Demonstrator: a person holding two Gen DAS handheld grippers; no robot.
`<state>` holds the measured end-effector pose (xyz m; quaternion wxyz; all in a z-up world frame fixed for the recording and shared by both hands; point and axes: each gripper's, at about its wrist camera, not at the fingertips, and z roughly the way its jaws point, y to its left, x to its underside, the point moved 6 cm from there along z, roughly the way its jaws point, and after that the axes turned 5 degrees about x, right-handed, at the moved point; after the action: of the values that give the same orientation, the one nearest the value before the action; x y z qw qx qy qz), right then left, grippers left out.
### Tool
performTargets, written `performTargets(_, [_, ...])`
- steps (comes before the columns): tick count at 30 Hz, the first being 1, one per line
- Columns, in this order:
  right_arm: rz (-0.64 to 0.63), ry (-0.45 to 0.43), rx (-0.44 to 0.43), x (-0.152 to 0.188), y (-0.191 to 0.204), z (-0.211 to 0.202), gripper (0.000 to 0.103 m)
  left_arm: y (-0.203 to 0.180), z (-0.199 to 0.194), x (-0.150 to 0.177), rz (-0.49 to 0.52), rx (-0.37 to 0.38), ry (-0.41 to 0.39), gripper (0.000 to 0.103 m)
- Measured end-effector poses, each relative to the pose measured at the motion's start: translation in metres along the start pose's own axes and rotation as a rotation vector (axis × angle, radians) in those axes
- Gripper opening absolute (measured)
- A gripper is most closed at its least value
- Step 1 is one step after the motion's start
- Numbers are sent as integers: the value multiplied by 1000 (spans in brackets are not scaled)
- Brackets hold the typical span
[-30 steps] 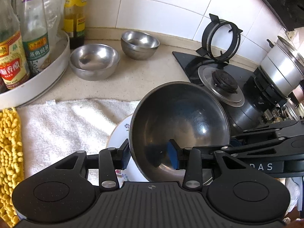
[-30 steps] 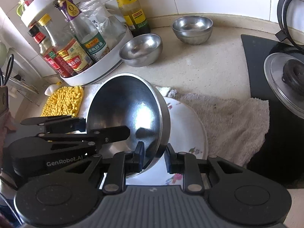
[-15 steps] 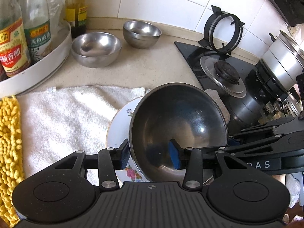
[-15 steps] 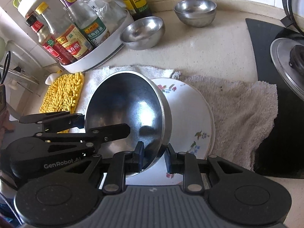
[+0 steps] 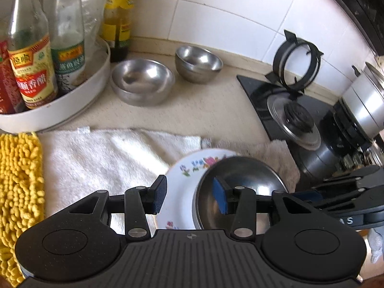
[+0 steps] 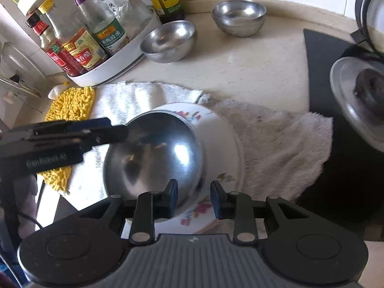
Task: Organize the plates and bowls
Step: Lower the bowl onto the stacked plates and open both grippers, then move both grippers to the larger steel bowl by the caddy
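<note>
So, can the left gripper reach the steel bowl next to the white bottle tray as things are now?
Probably yes. The left gripper has its jaws apart with nothing gripped, and the steel bowl stands open on the counter beyond the white towel, nothing between.

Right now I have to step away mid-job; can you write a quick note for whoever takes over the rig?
Left gripper: jaws opening, pads astride the big bowl's rim, not pressing.
Right gripper: jaws opening, rim between the pads, no grip.
Big bowl sits on the floral plate, plate on the towel.
Two small bowls stand apart on the counter near the bottle tray.
Done: big bowl set on the plate.
Left: back both grippers off, gather the small bowls.
</note>
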<state>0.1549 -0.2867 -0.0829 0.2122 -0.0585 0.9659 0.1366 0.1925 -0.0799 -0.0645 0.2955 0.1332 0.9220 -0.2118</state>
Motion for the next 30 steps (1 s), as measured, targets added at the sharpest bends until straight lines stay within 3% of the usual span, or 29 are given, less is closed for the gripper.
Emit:
performTargets(5, [-27, -33, 23, -12, -10, -11, 58, 7, 0, -12, -23, -20, -28, 52])
performTargets(11, [-72, -108, 20, -56, -15, -16, 58, 23, 4, -38, -72, -85, -83, 57])
performTargets(23, [-189, -144, -42, -160, 0, 37, 58, 60, 41, -82, -196, -243, -92, 64])
performTargets(30, [-204, -117, -66, -201, 6, 75, 58, 72, 63, -102, -229, -307, -76, 66])
